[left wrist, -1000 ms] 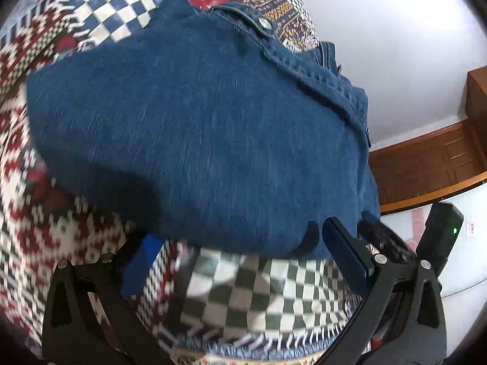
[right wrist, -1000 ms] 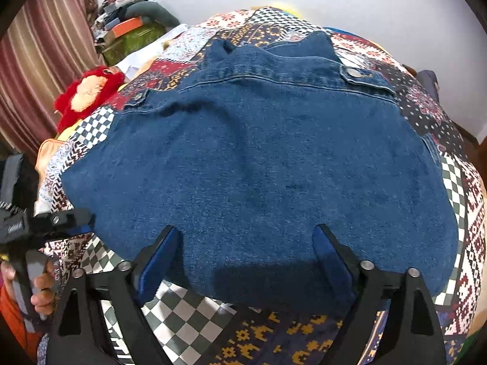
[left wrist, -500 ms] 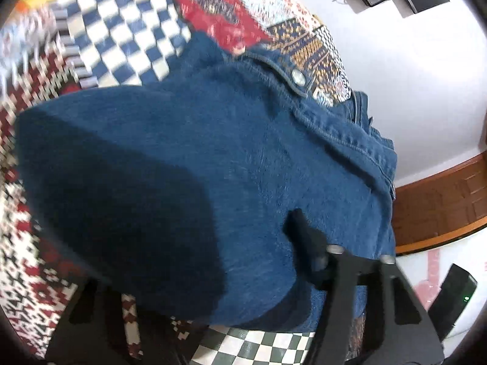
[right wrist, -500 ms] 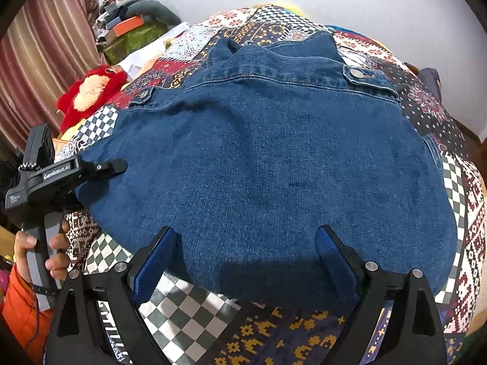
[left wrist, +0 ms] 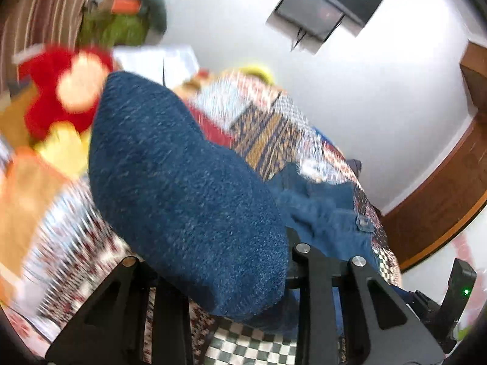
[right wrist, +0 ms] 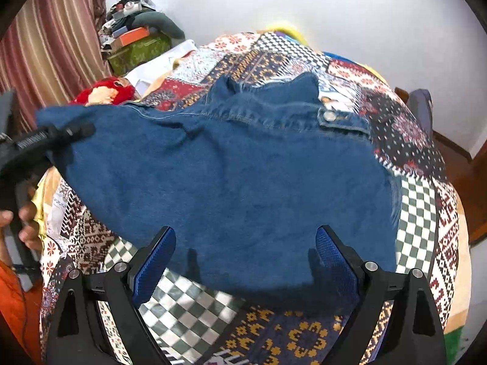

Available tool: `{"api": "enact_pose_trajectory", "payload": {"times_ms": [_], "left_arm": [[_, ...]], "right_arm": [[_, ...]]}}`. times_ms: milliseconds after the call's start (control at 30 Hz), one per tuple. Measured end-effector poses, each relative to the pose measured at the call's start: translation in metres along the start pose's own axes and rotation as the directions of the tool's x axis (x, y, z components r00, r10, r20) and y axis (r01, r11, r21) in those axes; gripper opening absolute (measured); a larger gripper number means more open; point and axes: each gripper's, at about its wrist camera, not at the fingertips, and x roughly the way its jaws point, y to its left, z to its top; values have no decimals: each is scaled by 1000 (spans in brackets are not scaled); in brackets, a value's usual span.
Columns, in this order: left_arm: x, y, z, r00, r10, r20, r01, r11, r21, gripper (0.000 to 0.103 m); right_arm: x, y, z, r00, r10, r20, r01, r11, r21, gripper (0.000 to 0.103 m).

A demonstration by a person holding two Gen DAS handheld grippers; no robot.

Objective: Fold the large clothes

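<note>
1. mostly, a blue denim jacket [right wrist: 237, 182] lies spread on a patchwork quilt [right wrist: 426, 213] that covers a bed; its collar points toward the far white wall [right wrist: 380, 15] and its near hem sits just ahead of the right gripper.
2. left gripper [left wrist: 231, 276] has a thick fold of the jacket's edge between its black fingers [left wrist: 307, 273]; the jaws are closing on the denim, and the cloth bulges up out of them and fills much of the left wrist view.
3. seen from the right wrist camera, that left gripper [right wrist: 82, 129] holds the jacket's left corner lifted off the quilt, with the fabric sloping from it down to the bed.
4. a hand [right wrist: 21, 222] with an orange sleeve [right wrist: 15, 310] grips the left tool's handle at the left edge of that view.
5. right gripper [right wrist: 243, 255] hangs over the near hem with its blue-padded fingers [right wrist: 155, 261] spread wide and nothing between them; whether the tips touch the denim cannot be told.
6. a red plush toy [right wrist: 103, 91] lies at the far left side of the bed, near a striped curtain [right wrist: 45, 60].
7. a dark screen [left wrist: 322, 9] hangs on the wall.
</note>
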Motion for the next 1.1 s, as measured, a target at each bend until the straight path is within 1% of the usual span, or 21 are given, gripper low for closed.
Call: {"api": "enact_pose_trajectory", "payload": {"times_ms": [67, 200, 267, 333, 433, 467, 500, 600, 700, 767, 800, 867, 933, 967, 1000, 1033, 1100], "left_arm": [[-18, -9, 6, 998, 30, 55, -33, 997, 63, 30], [-34, -20, 9, 988, 77, 131, -96, 985, 144, 30], [-34, -24, 9, 988, 85, 132, -108, 978, 178, 30], [-25, -29, 7, 989, 89, 120, -113, 972, 207, 30], [-19, -31, 3, 989, 99, 107, -122, 963, 239, 30], [-16, -33, 2, 989, 102, 103, -125, 960, 250, 30], [-15, -32, 0, 989, 108, 101, -131, 956, 264, 30], [-9, -41, -5, 990, 103, 97, -127, 949, 287, 30], [-10, -65, -6, 991, 76, 110, -108, 938, 330, 30], [-9, -79, -8, 991, 52, 119, -92, 928, 360, 30], [-10, -89, -8, 992, 36, 124, -81, 921, 382, 30], [-9, -116, -13, 991, 9, 131, -66, 895, 442, 29], [-6, -140, -19, 992, -18, 128, -48, 871, 489, 29], [-4, -152, -24, 992, -36, 120, -31, 855, 517, 29], [-1, -165, -29, 993, -50, 108, -18, 834, 551, 29], [1, -183, -38, 993, -67, 99, -4, 806, 592, 28], [6, -205, -54, 993, -93, 77, 21, 762, 647, 28]], "right_arm": [[3, 7, 5, 1000, 5, 4, -5, 1000, -14, 92], [19, 25, 15, 1000, 30, -3, -30, 998, -51, 92], [32, 37, 22, 999, 49, -14, -50, 995, -82, 92], [50, 47, 28, 997, 65, -46, -69, 992, -110, 92], [84, 59, 30, 989, 79, -128, -95, 987, -126, 92], [96, 62, 29, 982, 93, -162, -114, 986, -122, 94], [102, 63, 27, 981, 98, -168, -119, 986, -118, 98], [106, 63, 26, 982, 108, -153, -127, 985, -120, 101], [104, 60, 29, 974, 135, -181, -160, 978, -131, 101], [96, 50, 30, 966, 162, -200, -185, 978, -99, 100], [90, 43, 30, 966, 168, -197, -186, 979, -80, 100], [75, 28, 27, 971, 168, -170, -178, 983, -46, 100], [56, 6, 23, 977, 163, -136, -167, 986, -17, 100], [43, -11, 18, 980, 161, -117, -160, 987, 14, 100], [36, -22, 15, 983, 150, -109, -146, 988, 38, 100], [28, -35, 10, 986, 128, -103, -122, 991, 61, 100], [8, -65, -1, 995, 52, -87, -43, 994, 102, 101]]}}
